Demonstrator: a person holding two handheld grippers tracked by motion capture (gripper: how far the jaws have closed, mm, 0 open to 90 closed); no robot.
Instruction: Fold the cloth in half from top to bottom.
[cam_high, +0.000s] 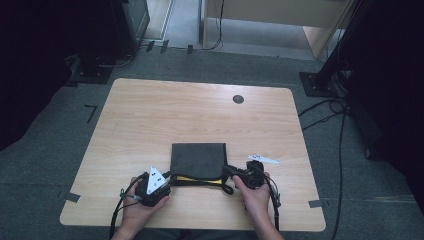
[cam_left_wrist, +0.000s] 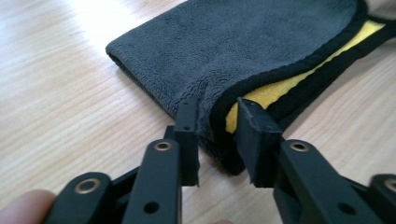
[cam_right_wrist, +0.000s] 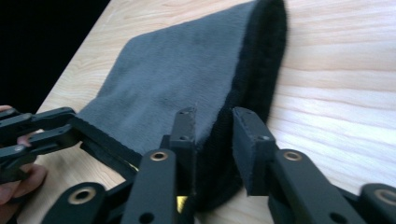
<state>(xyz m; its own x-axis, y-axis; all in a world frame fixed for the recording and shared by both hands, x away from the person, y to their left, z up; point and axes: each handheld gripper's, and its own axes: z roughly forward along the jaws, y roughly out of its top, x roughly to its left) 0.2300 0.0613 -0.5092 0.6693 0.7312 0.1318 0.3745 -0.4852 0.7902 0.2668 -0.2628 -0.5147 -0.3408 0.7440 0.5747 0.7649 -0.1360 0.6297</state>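
Lying on wooden table (cam_high: 150, 115): folded cloth (cam_high: 198, 159).

Tabletop (cam_high: 165, 107) beyond the folded cloth (cam_high: 198, 159) is open; obstacles: a dark round cap (cam_high: 238, 99) far back, small white tag (cam_high: 263, 159) right of cloth.

Dim overhead view, blurred close-ups

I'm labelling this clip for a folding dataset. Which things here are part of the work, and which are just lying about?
In the work:
- folded grey cloth with its yellow underside
- left gripper, jaws open around its near corner
- right gripper, jaws open at the other near corner

Lying about:
- white tag
- round cable port
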